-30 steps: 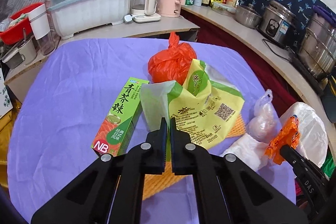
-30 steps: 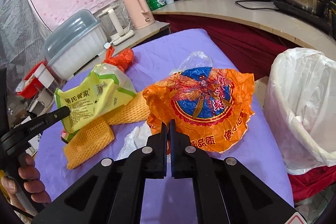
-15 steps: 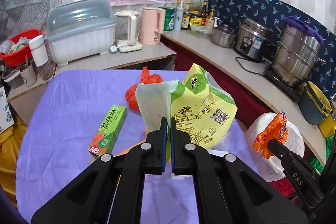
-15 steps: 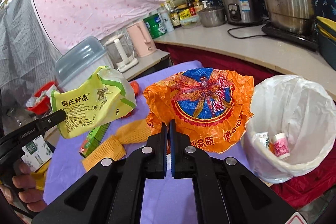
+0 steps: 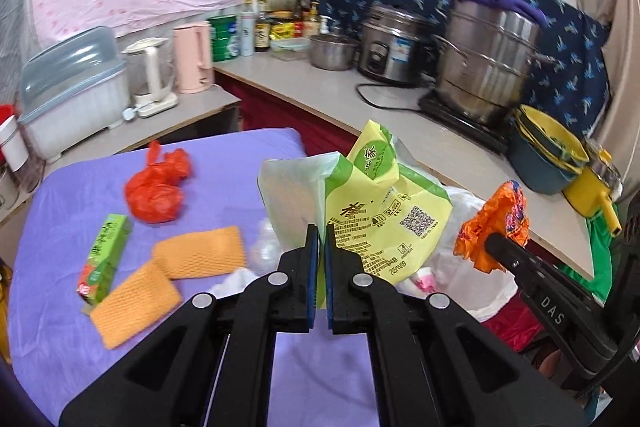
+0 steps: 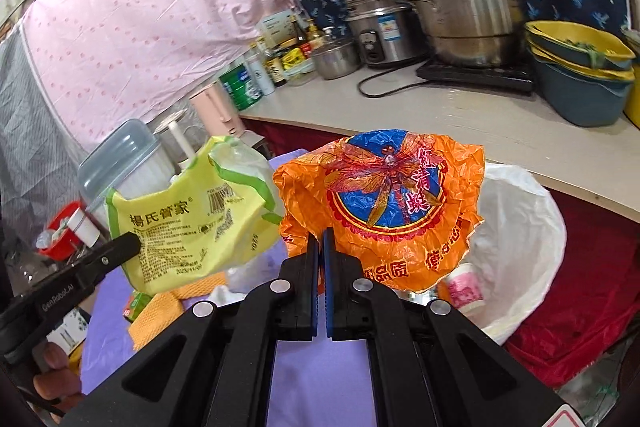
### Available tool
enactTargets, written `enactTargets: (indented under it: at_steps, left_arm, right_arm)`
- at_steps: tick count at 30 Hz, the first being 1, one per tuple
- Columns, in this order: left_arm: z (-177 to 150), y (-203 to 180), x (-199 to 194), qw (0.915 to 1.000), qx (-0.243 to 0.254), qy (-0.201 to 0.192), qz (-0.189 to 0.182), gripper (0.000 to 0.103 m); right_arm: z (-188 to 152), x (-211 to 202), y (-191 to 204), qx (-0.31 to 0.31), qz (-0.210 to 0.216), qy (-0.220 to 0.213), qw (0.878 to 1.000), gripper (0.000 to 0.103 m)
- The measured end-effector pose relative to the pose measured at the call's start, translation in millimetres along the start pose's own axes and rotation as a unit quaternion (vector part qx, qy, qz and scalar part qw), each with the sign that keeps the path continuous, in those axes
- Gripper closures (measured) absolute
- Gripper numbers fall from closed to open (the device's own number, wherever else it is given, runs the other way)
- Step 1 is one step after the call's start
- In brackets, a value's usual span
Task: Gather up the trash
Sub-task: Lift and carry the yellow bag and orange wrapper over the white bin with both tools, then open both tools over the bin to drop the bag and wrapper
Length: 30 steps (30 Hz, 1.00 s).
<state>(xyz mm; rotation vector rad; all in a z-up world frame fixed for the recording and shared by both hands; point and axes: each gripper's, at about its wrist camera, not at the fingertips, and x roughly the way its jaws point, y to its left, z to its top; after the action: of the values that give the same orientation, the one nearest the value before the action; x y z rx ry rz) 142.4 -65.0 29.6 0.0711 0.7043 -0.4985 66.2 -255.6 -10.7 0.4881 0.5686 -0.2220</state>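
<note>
My left gripper [image 5: 321, 229] is shut on a yellow-green plastic bag [image 5: 380, 211], held up above the purple table [image 5: 80, 187]; the same bag [image 6: 188, 223] shows at the left of the right wrist view. My right gripper [image 6: 321, 239] is shut on an orange wrapper with a dragonfly print [image 6: 384, 203], lifted in front of the white-lined trash bin [image 6: 524, 227]. That wrapper [image 5: 494, 227] shows at the right of the left wrist view. A pink-white cup [image 6: 466, 289] lies in the bin.
On the table lie a tied red bag [image 5: 156, 191], a green box [image 5: 106, 259], two orange mesh pads [image 5: 168, 275] and white crumpled plastic [image 5: 240, 281]. A counter [image 5: 360, 107] with pots, bottles and kettles runs behind and right. A person's fingers [image 6: 52, 379] hold the left tool.
Both grippers rose and swung right, carrying the yellow-green bag and the orange wrapper off the table toward the bin. The bin's inside has come into view.
</note>
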Motion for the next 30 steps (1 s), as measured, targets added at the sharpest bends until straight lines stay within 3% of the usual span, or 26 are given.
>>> enactTargets:
  at_steps: [11, 22, 27, 30]
  left_arm:
    - [-12.0, -79.0, 51.4, 0.9978, 0.041, 0.04, -0.035, 0.1]
    - [-18.5, -112.4, 86.2, 0.9955, 0.055, 0.064, -0.044, 0.099]
    - [-21.3, -116.3, 96.3, 0.9948, 0.054, 0.071, -0.048, 0.095]
    - [-20.1, -113.3, 96.3, 0.9956, 0.051, 0.066, -0.043, 0.079]
  right_arm:
    - [3.2, 0.0, -82.6, 0.043, -0.047, 0.003, 0.998, 0.101]
    - [0.6, 11.9, -110.2, 0.052, -0.059, 0.012, 0.997, 0.1]
    - [-0.6, 22.3, -114.5, 0.052, -0.059, 0.02, 0.997, 0.094]
    - [-0.8, 25.8, -113.7, 0.053, -0.06, 0.019, 0.997, 0.091]
